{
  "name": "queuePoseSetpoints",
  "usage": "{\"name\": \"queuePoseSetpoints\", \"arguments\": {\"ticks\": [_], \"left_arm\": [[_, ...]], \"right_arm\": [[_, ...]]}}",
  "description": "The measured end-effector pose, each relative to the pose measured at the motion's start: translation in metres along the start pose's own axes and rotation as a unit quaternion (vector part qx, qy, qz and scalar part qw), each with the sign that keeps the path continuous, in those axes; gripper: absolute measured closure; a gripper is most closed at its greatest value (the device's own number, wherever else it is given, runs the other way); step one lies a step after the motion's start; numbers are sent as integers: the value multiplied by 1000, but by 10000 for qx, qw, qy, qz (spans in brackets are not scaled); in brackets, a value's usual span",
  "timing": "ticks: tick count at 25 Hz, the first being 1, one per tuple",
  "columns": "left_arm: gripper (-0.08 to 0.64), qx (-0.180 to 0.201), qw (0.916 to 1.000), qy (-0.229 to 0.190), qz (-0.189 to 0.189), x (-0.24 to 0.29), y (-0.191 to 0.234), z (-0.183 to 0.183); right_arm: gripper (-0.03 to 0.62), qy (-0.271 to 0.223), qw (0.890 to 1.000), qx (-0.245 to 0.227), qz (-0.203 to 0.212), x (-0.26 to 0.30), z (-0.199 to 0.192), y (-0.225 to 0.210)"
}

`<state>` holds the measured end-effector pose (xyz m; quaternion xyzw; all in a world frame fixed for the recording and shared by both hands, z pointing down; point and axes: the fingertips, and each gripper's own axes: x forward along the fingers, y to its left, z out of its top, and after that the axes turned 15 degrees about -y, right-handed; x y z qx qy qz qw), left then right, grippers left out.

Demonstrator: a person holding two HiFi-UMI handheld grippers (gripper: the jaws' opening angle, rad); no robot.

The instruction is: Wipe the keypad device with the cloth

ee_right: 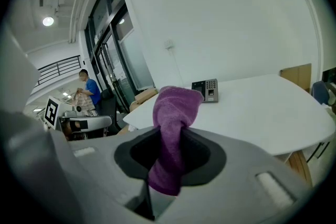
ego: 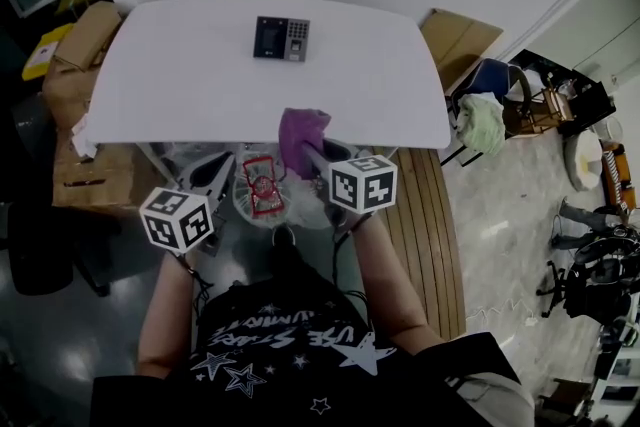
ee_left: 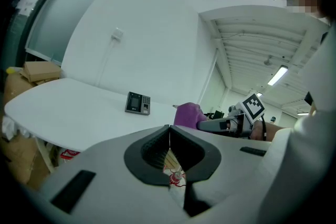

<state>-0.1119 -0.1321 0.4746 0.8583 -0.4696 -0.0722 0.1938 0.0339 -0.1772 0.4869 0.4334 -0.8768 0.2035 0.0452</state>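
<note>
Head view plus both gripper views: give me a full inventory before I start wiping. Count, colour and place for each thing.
keypad device: one, dark grey, far middle of the table
table: one, white, ahead of the person
cloth: one, purple, bunched in the right gripper, off the table
cardboard boxes: at least two, brown, left of the table
chair: one, blue, right of the table
bystander: one, blue top, far left in the right gripper view
left gripper: one, grey, jaws together, empty
right gripper: one, grey, shut on the cloth
</note>
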Motion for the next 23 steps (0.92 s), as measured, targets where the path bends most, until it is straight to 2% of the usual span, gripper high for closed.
{"name": "queuePoseSetpoints", "arguments": {"ticks": [15,23], "left_arm": [[552,80,9998,-69,-152,-94,-50,-15],[552,113,9998,-100,-156,-123,-63,-25]], "right_arm": [[494,-144,9998,7,-112,-82,-37,69],[494,-114,9998,-98,-142,-110,-62,91]]}}
